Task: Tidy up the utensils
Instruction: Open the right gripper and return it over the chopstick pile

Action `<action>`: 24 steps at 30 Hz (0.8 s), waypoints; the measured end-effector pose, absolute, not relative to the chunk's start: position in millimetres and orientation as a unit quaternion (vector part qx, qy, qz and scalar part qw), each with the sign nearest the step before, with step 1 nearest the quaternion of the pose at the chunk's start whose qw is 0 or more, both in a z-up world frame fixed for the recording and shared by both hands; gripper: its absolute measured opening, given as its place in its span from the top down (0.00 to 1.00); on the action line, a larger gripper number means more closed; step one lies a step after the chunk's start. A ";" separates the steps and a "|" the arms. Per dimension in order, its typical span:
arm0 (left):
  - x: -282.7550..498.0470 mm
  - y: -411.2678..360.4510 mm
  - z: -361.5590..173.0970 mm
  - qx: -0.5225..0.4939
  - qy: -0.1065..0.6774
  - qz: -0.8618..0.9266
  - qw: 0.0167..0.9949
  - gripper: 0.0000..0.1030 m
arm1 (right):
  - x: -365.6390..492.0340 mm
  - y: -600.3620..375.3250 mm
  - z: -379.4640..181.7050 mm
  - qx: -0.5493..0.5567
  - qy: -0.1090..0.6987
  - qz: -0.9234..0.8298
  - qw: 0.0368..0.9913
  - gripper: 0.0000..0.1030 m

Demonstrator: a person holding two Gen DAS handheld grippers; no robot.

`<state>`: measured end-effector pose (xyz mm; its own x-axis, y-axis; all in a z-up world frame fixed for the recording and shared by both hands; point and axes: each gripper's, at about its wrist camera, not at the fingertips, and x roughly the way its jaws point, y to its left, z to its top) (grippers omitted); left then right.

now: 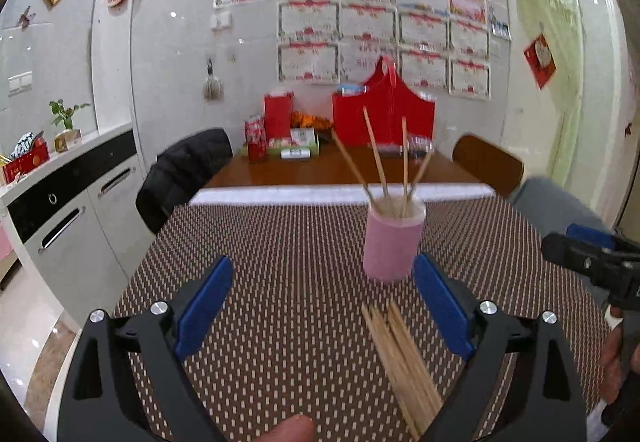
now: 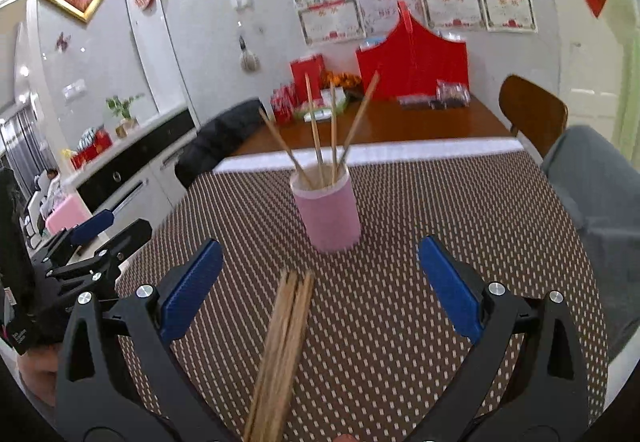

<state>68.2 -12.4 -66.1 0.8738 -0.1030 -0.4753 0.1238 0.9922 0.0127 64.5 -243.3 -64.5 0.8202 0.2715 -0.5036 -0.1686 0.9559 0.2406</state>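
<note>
Chopsticks [image 2: 320,138], 4 of them, already stand fanned in the pink cup [image 2: 326,212] out toward the middle of the tabletop [image 2: 460,226]. A loose bundle [image 2: 282,346] lies flat at the near edge, just short of the cup and not touching it; I can't count it through the blur. Both tools are spread wide and hold nothing: the left tool [image 1: 320,306] hovers with the bundle just inside its right finger, the right tool [image 2: 320,286] straddles the bundle's far tips. I'd judge the job partly done, with the flat sticks left to go in.
</note>
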 end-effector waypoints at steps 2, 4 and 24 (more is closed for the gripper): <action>65.4 -12.7 -80.2 0.021 0.266 -0.061 0.962 0.12 | 61.3 -244.7 -76.9 0.096 0.292 0.116 0.945 0.06; 62.5 -13.2 -94.8 0.019 0.288 -0.067 0.955 0.12 | 59.0 -246.3 -89.0 0.096 0.308 0.110 0.940 0.06; 62.4 -54.9 -206.0 0.083 0.440 -0.100 0.888 0.12 | 50.6 -266.8 -154.9 0.111 0.388 0.098 0.910 0.06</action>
